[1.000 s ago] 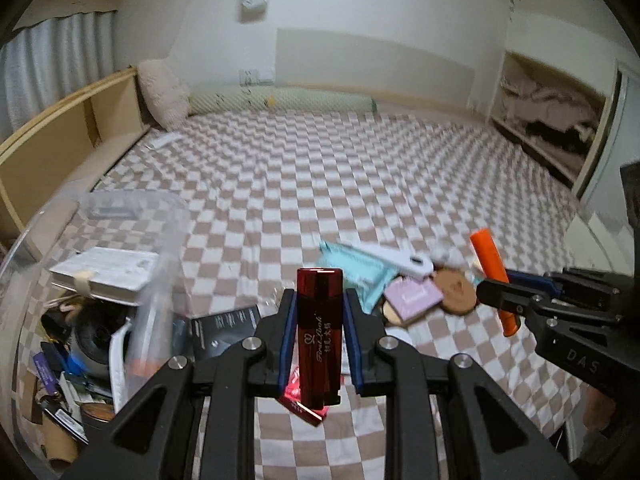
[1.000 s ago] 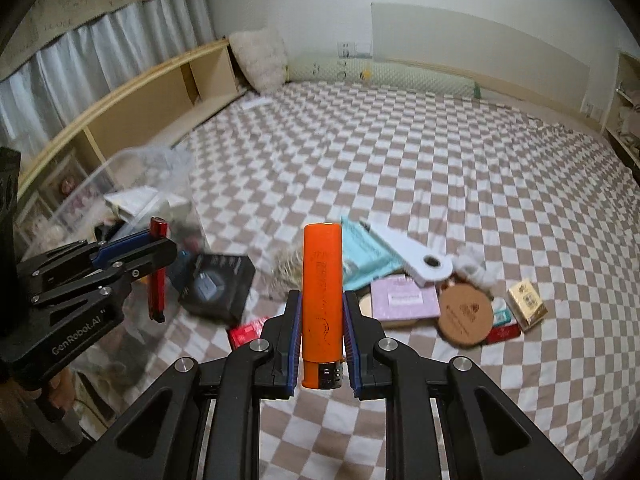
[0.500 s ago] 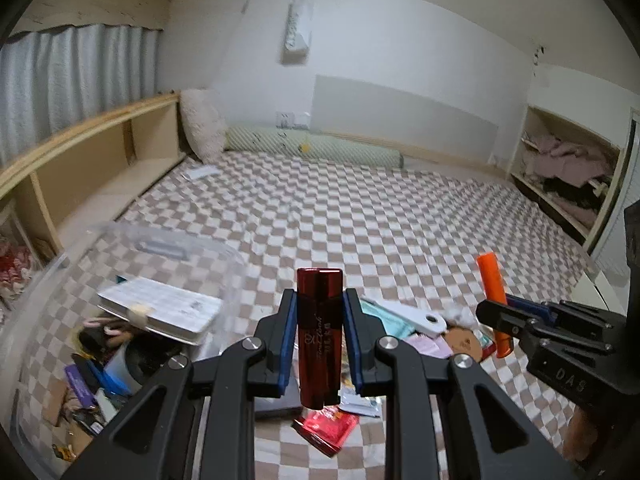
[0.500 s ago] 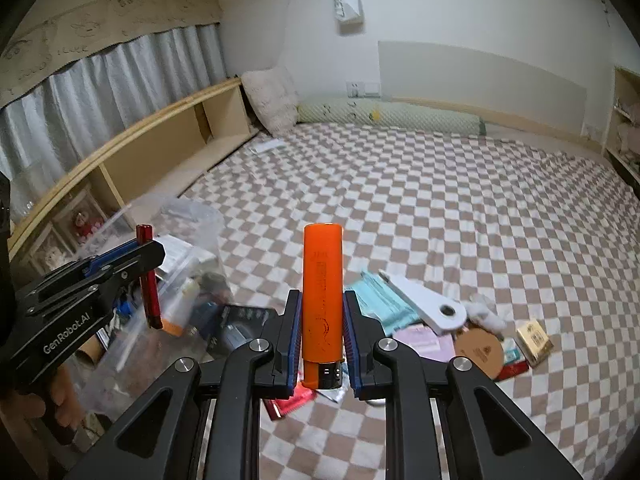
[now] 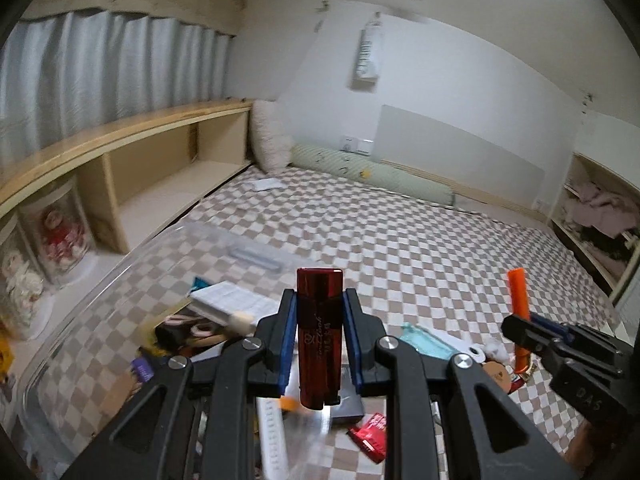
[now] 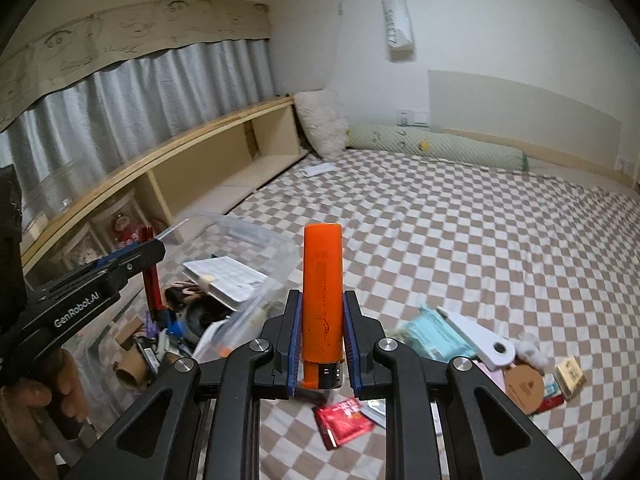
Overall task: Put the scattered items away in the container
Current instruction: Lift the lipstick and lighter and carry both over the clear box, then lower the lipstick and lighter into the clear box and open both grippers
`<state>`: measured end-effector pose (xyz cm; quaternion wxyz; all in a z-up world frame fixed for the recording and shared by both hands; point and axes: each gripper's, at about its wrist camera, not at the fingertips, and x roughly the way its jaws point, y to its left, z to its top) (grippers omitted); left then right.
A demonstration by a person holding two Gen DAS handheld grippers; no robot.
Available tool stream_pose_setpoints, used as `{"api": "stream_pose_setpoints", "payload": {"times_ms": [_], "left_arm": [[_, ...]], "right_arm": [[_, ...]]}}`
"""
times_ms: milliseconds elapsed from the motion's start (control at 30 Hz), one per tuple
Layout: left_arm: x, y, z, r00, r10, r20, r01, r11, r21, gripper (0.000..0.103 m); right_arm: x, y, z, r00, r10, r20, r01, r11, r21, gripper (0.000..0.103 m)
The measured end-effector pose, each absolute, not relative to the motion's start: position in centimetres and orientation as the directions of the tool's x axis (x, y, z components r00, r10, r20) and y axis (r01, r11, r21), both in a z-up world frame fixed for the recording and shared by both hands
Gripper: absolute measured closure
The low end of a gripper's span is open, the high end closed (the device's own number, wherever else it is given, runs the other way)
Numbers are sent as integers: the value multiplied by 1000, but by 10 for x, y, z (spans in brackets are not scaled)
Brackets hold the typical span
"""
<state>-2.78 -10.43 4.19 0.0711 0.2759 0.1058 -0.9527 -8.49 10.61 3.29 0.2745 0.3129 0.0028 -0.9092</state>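
The red lighter is showing a glossy, slightly see-through plastic body, and the orange lighter is looking like smoother, duller plastic with a shiny metal cap at its lower end. The container is appearing as clear, thin plastic. The bed cover is looking like soft matt checked cloth. The shelf is showing pale, smooth wood. The red sachet is probably shiny foil, though blur is hiding detail.
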Motion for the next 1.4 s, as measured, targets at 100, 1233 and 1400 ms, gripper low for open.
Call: {"api": "stream_pose_setpoints", "payload": {"times_ms": [100,1233,1400], "left_arm": [[-23,-118,35,-819,-87,-567,219,-961,-169,81],[-12,-185,-24,-662,-138,-736,338,-932,-129,81],[-15,-189,-33,-640,-117,-759,346,-926,-149,81]], "right_arm": [[-81,93,33,-643,-516,-565,522,-836,170,83],[-19,-39,19,-467,-662,-587,762,-637,112,83],[-19,-44,17,-452,-670,-589,771,-625,120,83]]}}
